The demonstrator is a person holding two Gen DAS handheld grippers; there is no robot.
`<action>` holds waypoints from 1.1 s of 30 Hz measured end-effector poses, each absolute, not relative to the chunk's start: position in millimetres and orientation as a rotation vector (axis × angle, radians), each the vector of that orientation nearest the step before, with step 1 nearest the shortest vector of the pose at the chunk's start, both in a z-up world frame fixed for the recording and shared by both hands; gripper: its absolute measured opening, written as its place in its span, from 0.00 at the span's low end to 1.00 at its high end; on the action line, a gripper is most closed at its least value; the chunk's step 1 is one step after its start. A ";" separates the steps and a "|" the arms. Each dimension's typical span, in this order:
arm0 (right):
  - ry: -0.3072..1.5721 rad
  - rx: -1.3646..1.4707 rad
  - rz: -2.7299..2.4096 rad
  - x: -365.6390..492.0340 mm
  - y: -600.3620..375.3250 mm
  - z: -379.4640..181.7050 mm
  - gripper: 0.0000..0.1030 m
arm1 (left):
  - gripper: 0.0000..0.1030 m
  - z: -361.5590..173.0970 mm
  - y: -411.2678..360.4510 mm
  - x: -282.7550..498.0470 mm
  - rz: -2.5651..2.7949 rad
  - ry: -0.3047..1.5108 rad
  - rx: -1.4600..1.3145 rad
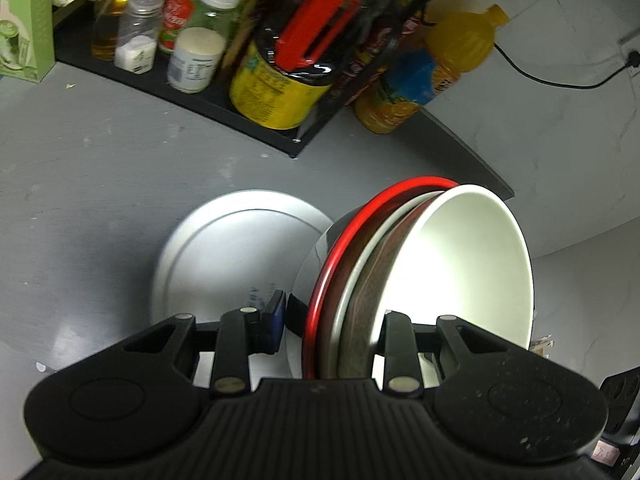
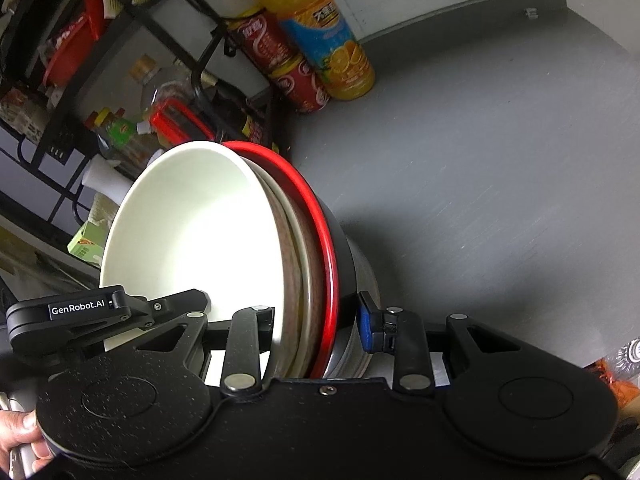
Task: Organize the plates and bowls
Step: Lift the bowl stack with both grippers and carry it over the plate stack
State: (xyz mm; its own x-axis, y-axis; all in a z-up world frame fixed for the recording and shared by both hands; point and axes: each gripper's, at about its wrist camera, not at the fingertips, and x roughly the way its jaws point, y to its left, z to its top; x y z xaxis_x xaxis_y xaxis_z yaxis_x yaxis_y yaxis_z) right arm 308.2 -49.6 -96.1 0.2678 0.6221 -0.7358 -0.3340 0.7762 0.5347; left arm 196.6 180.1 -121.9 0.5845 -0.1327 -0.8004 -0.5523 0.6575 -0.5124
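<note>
Left of the left gripper (image 1: 334, 320) a white plate (image 1: 224, 248) lies flat on the grey desk (image 1: 80, 184), just ahead of its left finger. Between its fingers stands a nested stack of bowls (image 1: 400, 272), tipped on edge: a shiny steel one outermost, then a red-rimmed one, a brown speckled one, and a smooth white one (image 1: 460, 264) facing right. The left gripper is clamped across the rims of this stack. The right gripper (image 2: 320, 320) is clamped on the same stack from the opposite side, its blue pad (image 2: 370, 326) against the steel wall and its other finger inside the white bowl.

The bowls are glossy, round and thin-rimmed, likely ceramic or melamine over steel, so I judge them slippery. The risk is that the two grippers pull unevenly: the nested bowls could slide apart, and the inner white one could drop out and chip on the hard desk or strike the plate. Beyond the grippers, bottles (image 1: 432, 72) on and beside a black rack (image 1: 200, 96) could be knocked by a wide swing.
</note>
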 end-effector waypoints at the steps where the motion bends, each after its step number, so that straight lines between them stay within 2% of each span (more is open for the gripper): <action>1: 1.131 0.296 0.653 306.8 -45.8 -97.4 0.29 | 0.29 -124.0 183.6 195.1 0.283 0.940 -0.844; 20: 1.216 0.309 0.560 291.1 -3.8 -138.4 0.29 | 0.29 -174.2 230.3 200.7 0.258 1.057 -0.840; 29: 1.228 0.307 0.536 294.4 3.3 -142.5 0.29 | 0.29 -181.5 238.4 207.3 0.241 1.077 -0.854; 33: 1.228 0.309 0.533 295.4 5.9 -143.0 0.35 | 0.29 -182.3 239.1 211.3 0.242 1.097 -0.841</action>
State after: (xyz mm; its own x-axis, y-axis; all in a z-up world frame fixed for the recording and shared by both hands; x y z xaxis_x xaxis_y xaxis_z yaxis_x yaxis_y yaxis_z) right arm 295.4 5.9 -143.0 0.2358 0.5424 -0.8064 -0.2189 0.8381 0.4997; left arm 211.3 239.1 -182.3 0.4664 -0.2203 -0.8567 -0.5601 0.6760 -0.4788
